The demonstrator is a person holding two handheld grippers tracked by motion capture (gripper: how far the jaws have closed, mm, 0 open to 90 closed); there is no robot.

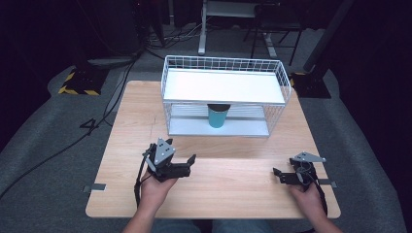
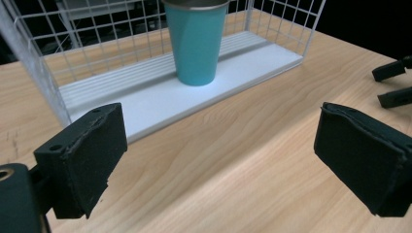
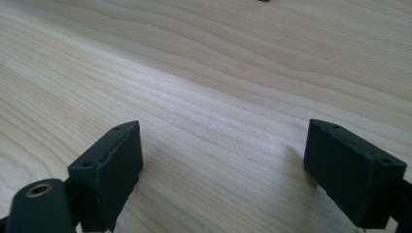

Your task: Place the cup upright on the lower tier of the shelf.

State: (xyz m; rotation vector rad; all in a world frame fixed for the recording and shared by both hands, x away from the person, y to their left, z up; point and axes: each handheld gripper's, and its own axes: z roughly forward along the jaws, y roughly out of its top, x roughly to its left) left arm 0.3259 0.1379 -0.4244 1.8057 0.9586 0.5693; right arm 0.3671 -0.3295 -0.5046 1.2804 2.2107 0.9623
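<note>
- A white wire basket (image 1: 286,82) stands on its side at the upper middle of the high view, on the far half of the wooden table (image 1: 243,184), with its open side facing the person.
- A teal cup (image 1: 218,116) stands upright inside the basket, on the white lower panel, under the white upper panel; its dark rim sits close beneath that upper panel.
- In the left gripper view the cup (image 2: 196,41) fills the top centre, standing on the basket's ribbed white floor (image 2: 145,102), with wire mesh behind it and to both sides.
- Nothing else lies in the basket beside the cup.
- The left gripper (image 1: 190,164), at the lower left of centre in the high view, is released: its jaws stand wide apart over bare wood, holding nothing, and point toward the basket, which is near but apart from them.
- The right gripper (image 1: 277,174), at the lower right of the high view, is also released, jaws spread over bare table and empty.
- The right gripper's tips (image 2: 393,82) appear at the right edge of the left gripper view, well apart from the cup.
</note>
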